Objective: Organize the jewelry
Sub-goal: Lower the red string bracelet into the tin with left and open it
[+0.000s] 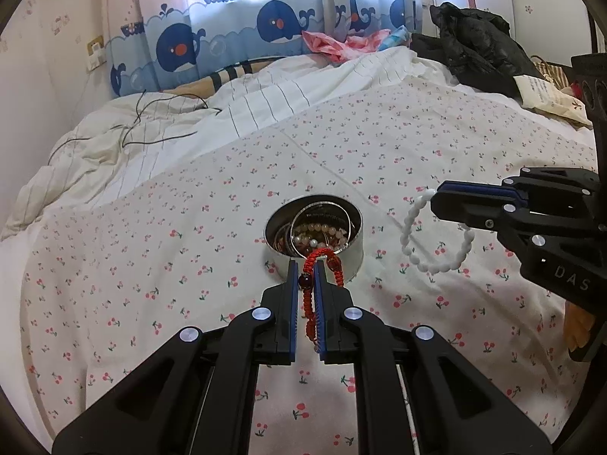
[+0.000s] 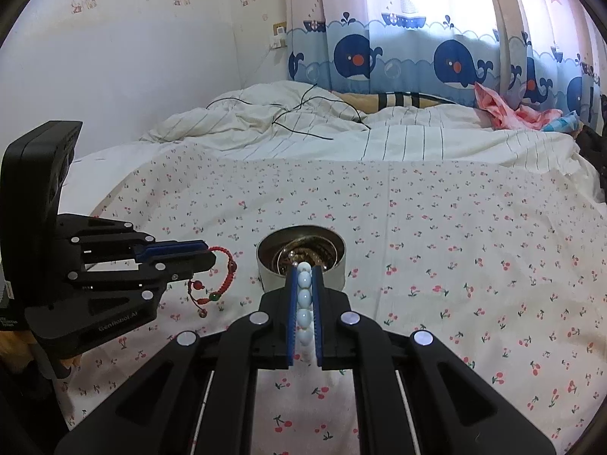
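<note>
A round metal tin (image 1: 353,254) stands on the cherry-print sheet; it also shows in the right wrist view (image 2: 334,254). It holds bead bracelets and bangles. My left gripper (image 1: 305,265) is shut on a red braided cord bracelet (image 1: 309,303), just short of the tin's near rim. From the right wrist view that gripper (image 2: 206,252) is left of the tin with the red bracelet (image 2: 224,276) hanging. My right gripper (image 2: 303,271) is shut on a white bead bracelet (image 2: 304,299), near the tin. In the left wrist view it (image 1: 436,199) holds the white bracelet (image 1: 436,242) right of the tin.
A rumpled striped duvet (image 1: 170,125) with a thin black cable (image 1: 151,129) lies at the back. Black clothing (image 1: 474,45) and pink fabric (image 1: 341,45) lie at the far right. A whale-print curtain (image 2: 417,53) hangs behind the bed.
</note>
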Motion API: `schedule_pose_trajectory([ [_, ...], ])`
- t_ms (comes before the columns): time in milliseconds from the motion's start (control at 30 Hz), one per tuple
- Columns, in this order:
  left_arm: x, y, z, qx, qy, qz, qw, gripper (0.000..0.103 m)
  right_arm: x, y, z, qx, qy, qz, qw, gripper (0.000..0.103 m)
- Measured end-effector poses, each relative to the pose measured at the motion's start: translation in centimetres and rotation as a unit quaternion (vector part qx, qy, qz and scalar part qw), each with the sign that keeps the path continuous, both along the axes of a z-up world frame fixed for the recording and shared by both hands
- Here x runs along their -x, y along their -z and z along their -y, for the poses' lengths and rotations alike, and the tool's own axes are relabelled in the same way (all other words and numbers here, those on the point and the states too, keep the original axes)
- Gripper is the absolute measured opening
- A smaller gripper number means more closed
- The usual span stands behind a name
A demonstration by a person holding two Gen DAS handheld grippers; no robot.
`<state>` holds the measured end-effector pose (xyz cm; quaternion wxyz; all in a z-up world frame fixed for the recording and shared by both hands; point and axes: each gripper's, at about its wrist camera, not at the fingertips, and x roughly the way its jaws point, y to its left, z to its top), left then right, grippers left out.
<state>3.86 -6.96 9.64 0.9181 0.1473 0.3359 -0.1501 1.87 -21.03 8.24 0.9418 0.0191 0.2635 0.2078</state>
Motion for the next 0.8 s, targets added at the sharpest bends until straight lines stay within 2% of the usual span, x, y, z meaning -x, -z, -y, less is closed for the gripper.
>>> schedule_pose_trajectory([
  [300, -1.4, -0.9, 0.7, -0.008, -0.006, 0.025, 0.9996, 0.007, -2.1, -1.5, 1.5, -0.034, 0.006, 0.011, 0.999, 0.008],
  [500, -3.3, -1.3, 0.8, 0.023, -0.002, 0.011, 0.9997, 0.007, -2.6, -1.8, 1.6, -0.039, 0.004, 0.012, 0.999, 0.008],
  [667, -4.9, -1.4, 1.5, 0.020, 0.000, 0.014, 0.9997, 0.007, -3.4, -1.9, 1.6, -0.043, 0.000, 0.011, 0.999, 0.008],
  [800, -6.5, -1.3, 2.1, 0.040, 0.009, 0.003, 0.9991, 0.007, -3.9, -2.0, 1.8, -0.044, 0.002, 0.013, 0.999, 0.008],
])
